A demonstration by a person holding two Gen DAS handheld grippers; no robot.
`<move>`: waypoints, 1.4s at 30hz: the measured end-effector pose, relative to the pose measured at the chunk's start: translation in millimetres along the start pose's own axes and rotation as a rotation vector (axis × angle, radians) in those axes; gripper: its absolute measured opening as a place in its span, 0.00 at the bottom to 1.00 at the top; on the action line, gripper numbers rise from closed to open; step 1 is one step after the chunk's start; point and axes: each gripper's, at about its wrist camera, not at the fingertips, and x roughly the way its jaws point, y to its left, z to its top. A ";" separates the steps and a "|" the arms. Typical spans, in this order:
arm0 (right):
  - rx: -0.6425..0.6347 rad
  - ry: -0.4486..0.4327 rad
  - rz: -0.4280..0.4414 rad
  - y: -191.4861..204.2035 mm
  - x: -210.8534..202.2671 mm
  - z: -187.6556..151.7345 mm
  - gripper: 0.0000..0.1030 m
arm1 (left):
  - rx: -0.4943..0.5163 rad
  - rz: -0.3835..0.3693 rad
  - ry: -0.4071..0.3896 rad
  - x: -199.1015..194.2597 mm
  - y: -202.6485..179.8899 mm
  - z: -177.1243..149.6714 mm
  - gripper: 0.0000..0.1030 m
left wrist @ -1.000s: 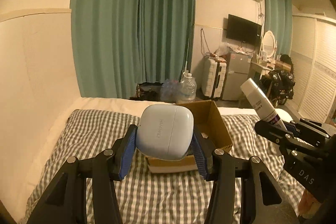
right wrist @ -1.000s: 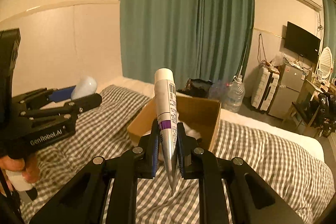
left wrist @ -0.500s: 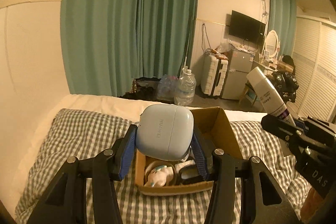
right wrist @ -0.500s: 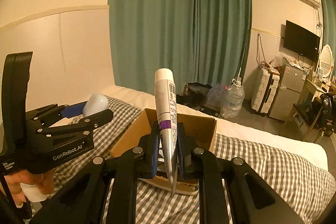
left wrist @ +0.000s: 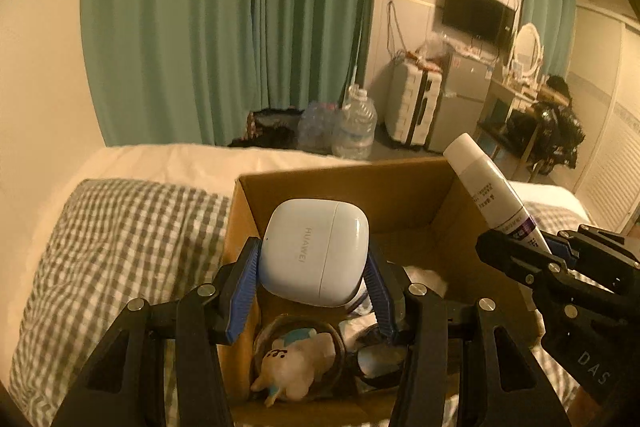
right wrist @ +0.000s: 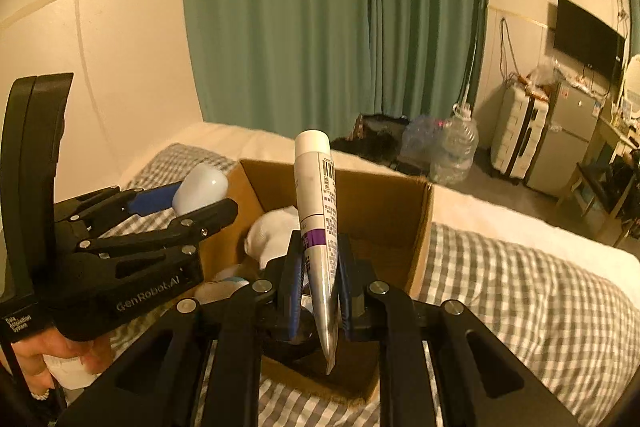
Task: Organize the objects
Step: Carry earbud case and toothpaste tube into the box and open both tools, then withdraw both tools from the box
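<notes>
here, smooth rounded earbud case [left wrist: 314, 253] above brown cardboard box [left wrist: 340, 183].

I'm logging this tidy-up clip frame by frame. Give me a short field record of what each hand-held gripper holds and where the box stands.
left hand-held gripper: shut on white earbud case, over the box
right hand-held gripper: shut on white tube, cap up
cardboard box: open, on checked bedding
box contents: small plush toy, other items unclear
</notes>
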 end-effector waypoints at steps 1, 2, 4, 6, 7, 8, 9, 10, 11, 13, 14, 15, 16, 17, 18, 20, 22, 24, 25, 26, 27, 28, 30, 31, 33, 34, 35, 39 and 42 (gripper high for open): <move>0.006 0.009 0.003 -2.1 5.1 -1.9 0.14 | 0.000 -0.002 0.009 4.9 -0.1 -0.6 0.50; 0.012 0.018 0.004 -4.1 11.3 -3.4 0.14 | 0.002 -0.004 0.018 10.4 0.1 -2.3 0.50; 0.021 0.033 0.005 -8.4 21.8 -7.0 0.14 | 0.009 -0.002 0.036 21.0 -0.5 -7.0 0.50; 0.031 0.048 0.003 -15.1 33.6 -9.1 0.14 | 0.015 0.003 0.054 28.1 -1.8 -10.2 0.50; 0.035 0.054 0.002 -17.7 37.6 -10.3 0.14 | 0.015 0.008 0.070 32.7 -2.1 -12.4 0.51; 0.039 0.061 0.001 -19.0 40.6 -12.4 0.14 | 0.014 0.009 0.084 35.4 -2.0 -13.1 0.52; 0.045 0.064 0.001 -19.9 42.4 -14.6 0.14 | 0.006 0.010 0.108 39.6 -0.9 -14.7 0.52; 0.050 0.064 -0.001 -20.8 42.7 -16.5 0.15 | -0.003 0.010 0.116 40.4 0.1 -15.1 0.52; 0.058 0.069 -0.005 -23.0 43.4 -17.4 0.15 | -0.011 0.011 0.113 39.7 1.5 -15.0 0.54; 0.072 0.070 -0.004 -25.7 39.5 -17.6 0.16 | -0.016 0.017 0.096 33.4 3.8 -13.1 0.62; 0.074 0.066 -0.008 -25.7 36.2 -17.4 0.21 | -0.017 0.020 0.075 26.4 4.0 -10.0 0.71; 0.072 0.061 -0.017 -25.2 31.8 -16.8 0.26 | -0.017 0.024 0.056 19.8 4.3 -7.2 0.76; 0.071 0.054 -0.019 -24.9 26.8 -15.6 0.36 | -0.018 0.026 0.038 12.3 4.2 -4.2 0.77; 0.072 0.047 -0.019 -24.6 22.3 -14.2 0.40 | -0.018 0.026 0.027 8.1 5.7 -1.4 0.77; 0.074 0.040 -0.027 -24.5 15.7 -12.3 0.41 | -0.017 0.026 0.014 0.4 6.3 1.7 0.78; 0.082 0.019 -0.037 -24.4 2.1 -8.3 0.42 | -0.018 0.029 -0.002 -11.8 7.6 8.6 0.79; 0.087 0.001 -0.044 -22.7 -12.2 -3.8 0.45 | -0.016 0.030 -0.022 -27.5 9.9 13.9 0.80; 0.084 -0.020 -0.053 -20.6 -27.6 2.5 0.47 | -0.012 0.036 -0.049 -46.0 9.4 19.5 0.84; 0.082 -0.032 -0.057 -18.7 -35.1 5.0 0.48 | -0.012 0.037 -0.065 -57.1 9.2 21.4 0.86; 0.082 -0.047 -0.062 -16.2 -44.8 7.8 0.51 | -0.013 0.034 -0.075 -63.9 10.2 23.3 0.91; 0.081 -0.061 -0.065 -12.2 -53.8 9.7 0.53 | -0.017 0.029 -0.091 -75.5 10.9 25.4 0.93; 0.078 -0.078 -0.069 -9.5 -64.7 12.5 0.58 | -0.020 0.026 -0.103 -84.2 11.5 27.9 0.94; 0.072 -0.105 -0.084 -3.3 -82.7 16.5 0.69 | -0.020 0.025 -0.130 -105.0 14.0 30.3 0.95; 0.070 -0.122 -0.090 -0.4 -92.6 18.2 0.75 | -0.017 0.028 -0.141 -113.9 15.6 30.2 0.96; 0.071 -0.149 -0.098 4.2 -109.4 20.7 0.80 | -0.010 0.035 -0.174 -135.6 16.0 31.2 0.97; 0.072 -0.160 -0.102 7.4 -117.5 21.7 0.85 | -0.007 0.035 -0.190 -147.2 16.5 31.1 0.98; 0.070 -0.176 -0.110 11.2 -128.3 22.5 0.89 | -0.004 0.035 -0.199 -154.5 14.8 31.1 0.98; 0.054 -0.222 -0.130 22.7 -158.3 18.1 0.96 | 0.010 0.050 -0.275 -195.4 15.6 26.2 0.99; 0.049 -0.241 -0.134 31.1 -176.4 13.2 0.97 | 0.015 0.062 -0.321 -219.2 14.9 20.0 1.00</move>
